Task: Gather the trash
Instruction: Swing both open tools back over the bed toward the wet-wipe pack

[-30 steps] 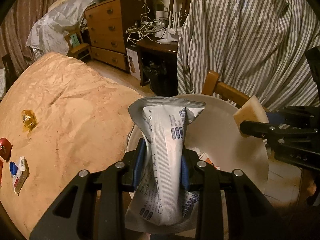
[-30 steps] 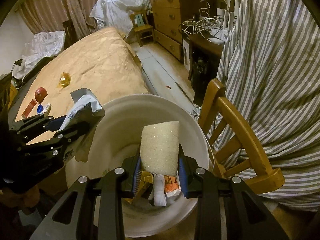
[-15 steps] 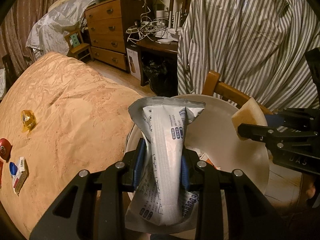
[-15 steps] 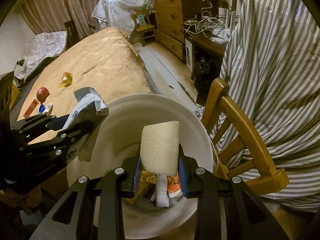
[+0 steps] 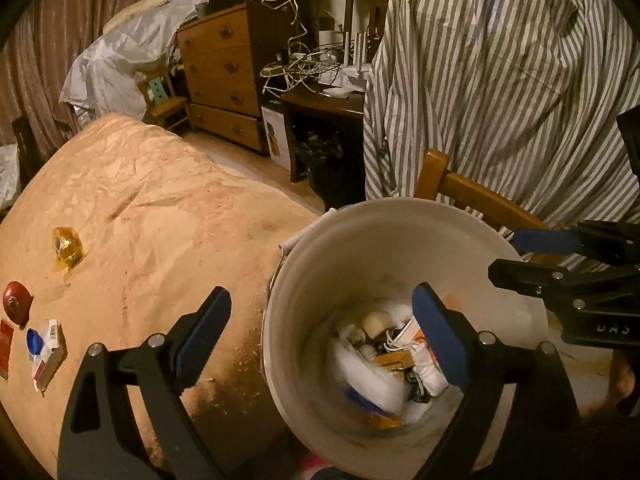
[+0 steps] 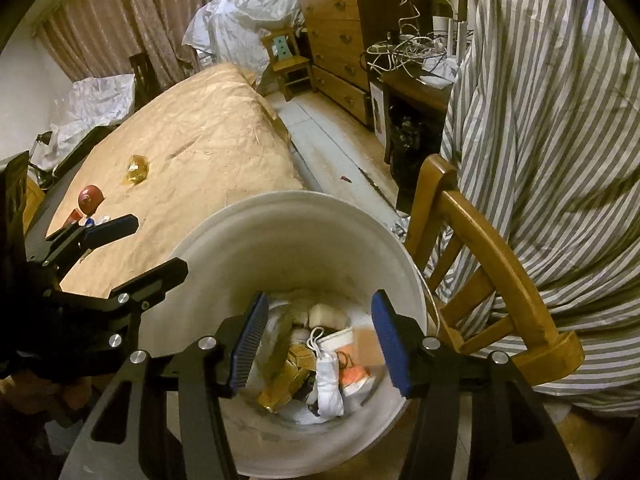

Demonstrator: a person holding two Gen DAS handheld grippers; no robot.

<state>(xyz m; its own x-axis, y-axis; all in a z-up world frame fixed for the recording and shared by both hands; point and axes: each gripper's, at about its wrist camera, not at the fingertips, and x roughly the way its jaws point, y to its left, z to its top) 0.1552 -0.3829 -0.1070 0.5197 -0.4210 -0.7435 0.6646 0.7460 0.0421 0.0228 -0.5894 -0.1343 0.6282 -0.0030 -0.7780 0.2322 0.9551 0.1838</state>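
Observation:
A white bucket (image 5: 320, 264) (image 6: 224, 248) stands beside the table and holds several pieces of trash, among them a white packet (image 5: 372, 380) and a pale sponge (image 6: 326, 314). My left gripper (image 5: 320, 336) is open and empty over the bucket's near rim. My right gripper (image 6: 316, 344) is open and empty above the bucket's inside. On the paper-covered table (image 5: 160, 220) lie a yellow wrapper (image 5: 66, 246), a red round thing (image 5: 16, 306), a blue cap (image 5: 34, 342) and a small box (image 5: 50, 356).
A wooden chair (image 6: 480, 264) draped with a striped cloth (image 6: 552, 120) stands right behind the bucket. A wooden dresser (image 5: 224, 76) and a dark desk with cables (image 5: 320, 92) stand at the back. Floor shows between table and desk.
Both grippers have opened. The white packet has left my left gripper and the sponge has left my right gripper; both now lie in the bucket.

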